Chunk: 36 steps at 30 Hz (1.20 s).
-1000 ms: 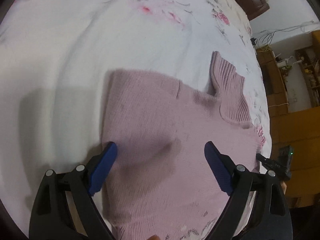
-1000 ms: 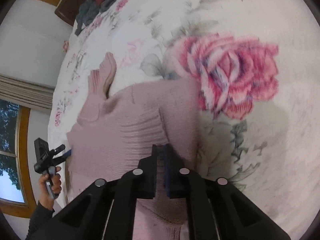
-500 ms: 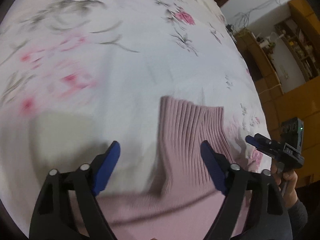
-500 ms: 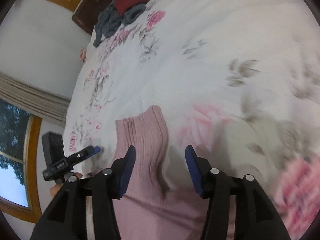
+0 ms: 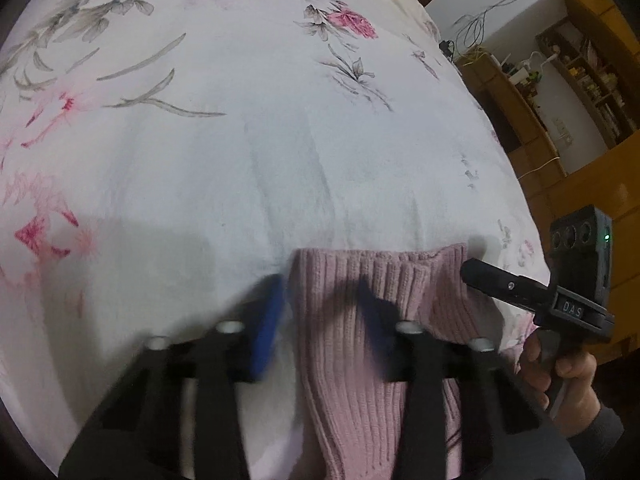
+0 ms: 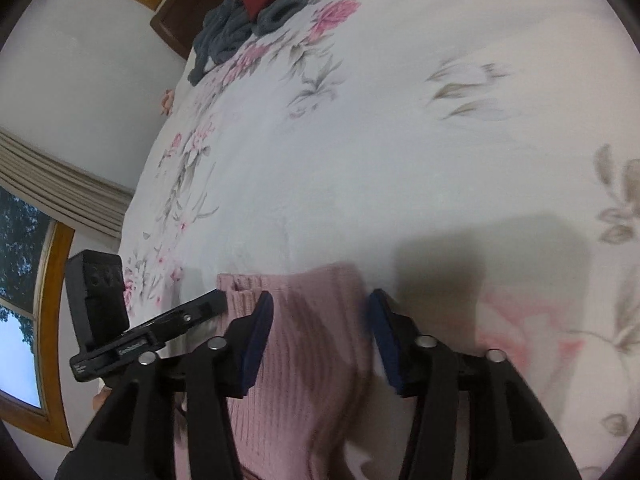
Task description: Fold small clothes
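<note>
A pink ribbed knit garment (image 5: 372, 344) lies on the floral bedsheet (image 5: 280, 140), its ribbed end edge pointing away from me. My left gripper (image 5: 324, 308) is open, its blue pads (image 5: 268, 320) either side of the left part of that ribbed end. In the right wrist view the same garment (image 6: 312, 344) runs between the blue pads (image 6: 256, 344) of my open right gripper (image 6: 320, 320). Each view shows the other gripper beside the cloth: the right one (image 5: 536, 292) held by a hand (image 5: 560, 364), the left one (image 6: 152, 328).
A heap of grey and red clothes (image 6: 256, 8) lies at the far end of the bed by a dark wooden headboard (image 6: 176, 24). Wooden shelves and cabinets (image 5: 560, 92) stand past the bed's right side. A window with a curtain (image 6: 52, 192) is on the left.
The right gripper let go of the pink garment and opened. Both grippers moved up along it to its ribbed end, and the left jaws have narrowed around it.
</note>
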Each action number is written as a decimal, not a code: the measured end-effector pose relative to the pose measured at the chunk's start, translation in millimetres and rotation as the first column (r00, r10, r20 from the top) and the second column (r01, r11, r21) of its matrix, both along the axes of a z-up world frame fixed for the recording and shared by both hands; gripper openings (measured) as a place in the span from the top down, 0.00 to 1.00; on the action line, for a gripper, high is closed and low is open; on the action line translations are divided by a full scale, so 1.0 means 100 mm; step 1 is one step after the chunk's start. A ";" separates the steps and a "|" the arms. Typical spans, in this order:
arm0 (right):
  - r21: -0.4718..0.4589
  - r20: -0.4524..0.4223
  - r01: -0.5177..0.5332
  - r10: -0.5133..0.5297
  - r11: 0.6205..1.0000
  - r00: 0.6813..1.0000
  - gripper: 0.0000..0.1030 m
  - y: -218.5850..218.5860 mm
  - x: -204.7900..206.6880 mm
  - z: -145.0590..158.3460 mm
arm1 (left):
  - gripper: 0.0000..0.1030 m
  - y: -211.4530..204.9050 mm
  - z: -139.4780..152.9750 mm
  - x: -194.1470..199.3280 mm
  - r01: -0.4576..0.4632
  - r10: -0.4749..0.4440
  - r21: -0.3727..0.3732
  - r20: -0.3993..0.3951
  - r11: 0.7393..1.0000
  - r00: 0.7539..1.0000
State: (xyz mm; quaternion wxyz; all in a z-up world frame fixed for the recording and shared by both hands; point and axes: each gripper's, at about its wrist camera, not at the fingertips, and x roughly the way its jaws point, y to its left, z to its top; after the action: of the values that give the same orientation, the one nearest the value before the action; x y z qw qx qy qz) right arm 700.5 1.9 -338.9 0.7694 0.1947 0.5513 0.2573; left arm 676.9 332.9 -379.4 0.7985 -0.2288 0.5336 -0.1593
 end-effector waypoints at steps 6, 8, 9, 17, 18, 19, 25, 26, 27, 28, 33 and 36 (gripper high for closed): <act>-0.041 0.078 -0.029 0.032 0.999 0.996 0.88 0.04 -0.18 0.30 | 0.94 0.06 0.36 -0.22 0.001 0.001 -0.023 0.080 1.000 0.997; -0.029 0.104 -0.045 0.048 0.999 0.993 0.89 0.00 -0.30 0.49 | 0.94 0.08 0.64 -0.38 0.019 -0.014 -0.038 0.125 0.999 0.992; -0.018 0.120 -0.060 0.062 0.998 0.991 0.89 -0.02 -0.41 0.61 | 0.94 0.08 0.80 -0.48 0.034 -0.029 -0.037 0.145 0.999 0.989; -0.017 0.217 -0.135 0.135 0.991 0.967 0.89 -0.09 -1.22 1.27 | 0.95 -0.04 1.52 -1.36 0.138 -0.127 -0.042 0.199 0.989 0.972; -0.024 0.224 -0.141 0.143 0.990 0.964 0.89 -0.10 -1.32 1.32 | 0.95 -0.06 1.54 -1.48 0.148 -0.138 -0.036 0.199 0.988 0.970; -0.041 0.231 -0.147 0.153 0.988 0.961 0.89 -0.10 -1.44 1.35 | 0.95 -0.06 1.53 -1.58 0.152 -0.143 -0.035 0.192 0.988 0.971; -0.148 0.217 -0.186 0.215 0.971 0.952 0.88 -0.12 -2.09 1.26 | 0.94 -0.11 1.27 -2.11 0.189 -0.189 0.009 0.101 0.982 0.977; -0.177 0.198 -0.194 0.228 0.965 0.953 0.88 -0.11 -2.19 1.18 | 0.94 -0.13 1.18 -2.16 0.204 -0.204 0.015 0.072 0.979 0.976; -0.201 0.175 -0.201 0.237 0.959 0.956 0.86 -0.11 -2.27 1.09 | 0.93 -0.15 1.10 -2.23 0.213 -0.214 0.026 0.030 0.977 0.976; -0.221 0.120 -0.215 0.245 0.951 0.962 0.82 -0.12 -2.37 0.94 | 0.93 -0.15 0.97 -2.32 0.202 -0.202 0.035 -0.021 0.979 0.979; -0.169 0.012 -0.167 0.171 0.971 0.985 0.75 -0.36 -2.71 0.65 | 0.92 0.14 0.54 -2.63 0.052 -0.064 -0.080 -0.159 0.995 0.985; -0.073 -0.034 -0.068 0.065 0.995 0.997 0.74 -0.59 -2.71 0.61 | 0.91 0.29 0.49 -2.71 -0.041 0.010 -0.182 -0.168 0.982 0.986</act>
State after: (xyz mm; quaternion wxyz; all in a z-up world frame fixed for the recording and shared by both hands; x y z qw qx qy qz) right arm 429.6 -57.0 -277.8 0.7583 0.1516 0.5789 0.2588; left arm 406.1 362.1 -330.5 0.7285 -0.3210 0.5782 -0.1783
